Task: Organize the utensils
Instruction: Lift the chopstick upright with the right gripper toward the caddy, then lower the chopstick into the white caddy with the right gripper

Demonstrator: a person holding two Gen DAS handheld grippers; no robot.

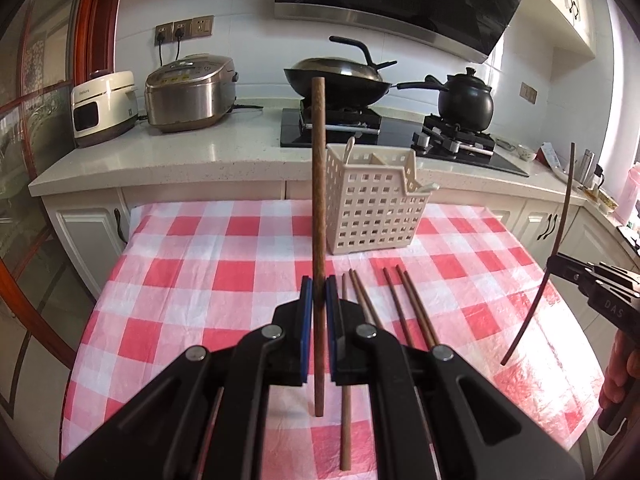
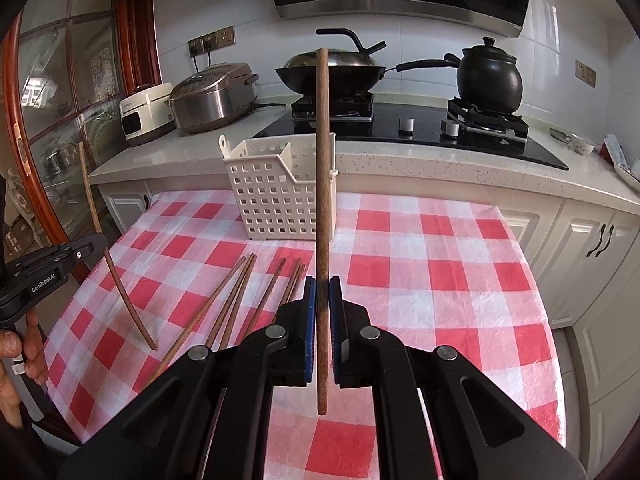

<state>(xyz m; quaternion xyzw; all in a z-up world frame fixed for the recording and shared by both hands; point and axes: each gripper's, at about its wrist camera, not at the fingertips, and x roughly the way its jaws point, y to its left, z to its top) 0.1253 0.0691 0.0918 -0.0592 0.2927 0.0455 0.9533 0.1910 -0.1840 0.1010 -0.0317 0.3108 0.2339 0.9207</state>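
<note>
Left tongs [image 1: 319, 294], blue pads clamped on an upright wooden chopstick [image 1: 318, 200] above the checked desk [image 1: 200, 280]. Right tongs [image 2: 322, 294] likewise grip a second upright chopstick [image 2: 322, 160]. Loose chopsticks [image 1: 400, 304], apparently five, lie flat on the cloth just before the perforated white basket [image 1: 372, 208], which stands at the desk's far edge.

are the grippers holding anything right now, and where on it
Each holds one wooden chopstick upright. The left gripper pinches its chopstick somewhat below the middle; the right gripper pinches its chopstick likewise, below mid-length.
</note>
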